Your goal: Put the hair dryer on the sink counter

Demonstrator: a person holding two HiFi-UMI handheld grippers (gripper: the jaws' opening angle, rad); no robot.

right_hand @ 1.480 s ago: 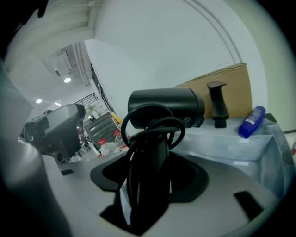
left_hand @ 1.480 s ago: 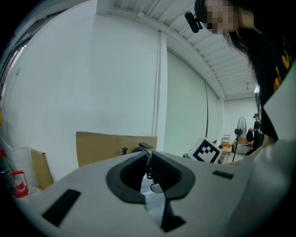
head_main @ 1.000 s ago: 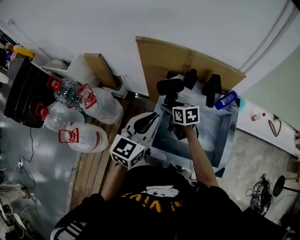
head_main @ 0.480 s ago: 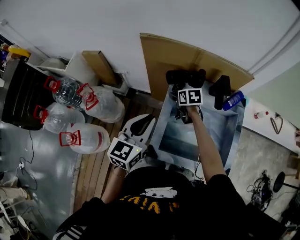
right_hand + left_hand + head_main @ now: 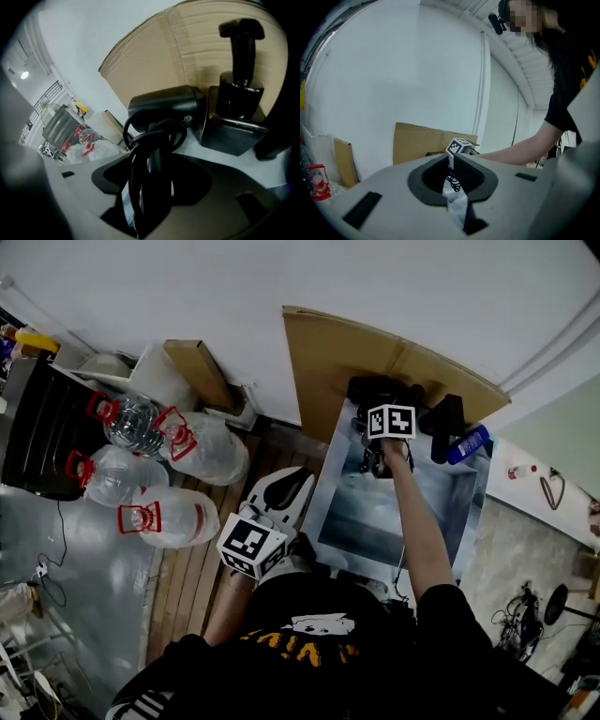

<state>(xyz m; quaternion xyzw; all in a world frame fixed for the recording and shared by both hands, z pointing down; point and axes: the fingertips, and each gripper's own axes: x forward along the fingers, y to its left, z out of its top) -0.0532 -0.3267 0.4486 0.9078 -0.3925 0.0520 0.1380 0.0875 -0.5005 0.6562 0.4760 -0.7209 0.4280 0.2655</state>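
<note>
Steadiness matters: right gripper [image 5: 152, 183], clenched on the black plastic hair dryer [image 5: 165, 106], should settle it flat on the pale desk [image 5: 202, 153] before letting go; left gripper [image 5: 457, 190] clenched, empty.

Head view: even, diffuse indoor light with no hard shadows. The white wall [image 5: 394, 287] is bright, close to blown out. The grey floor [image 5: 94, 568] carries a soft sheen. The black shirt [image 5: 309, 662] is underexposed and shows little detail. Strong fisheye bend, straight lines curve toward the edges. Mostly sharp.

Left gripper view: bright, flat light off the wall, black vignette in the corners. The left gripper [image 5: 451, 161] shell is soft close to the lens.

Right gripper view: dimmer, with heavy dark vignette at the left and right sides. The hair dryer [image 5: 164, 105] and its cord [image 5: 152, 154] are near black, and the cord is out of focus. A small lamp [image 5: 24, 75] glows at upper left. The cardboard [image 5: 197, 47] is evenly lit, its lines bowed.
</note>
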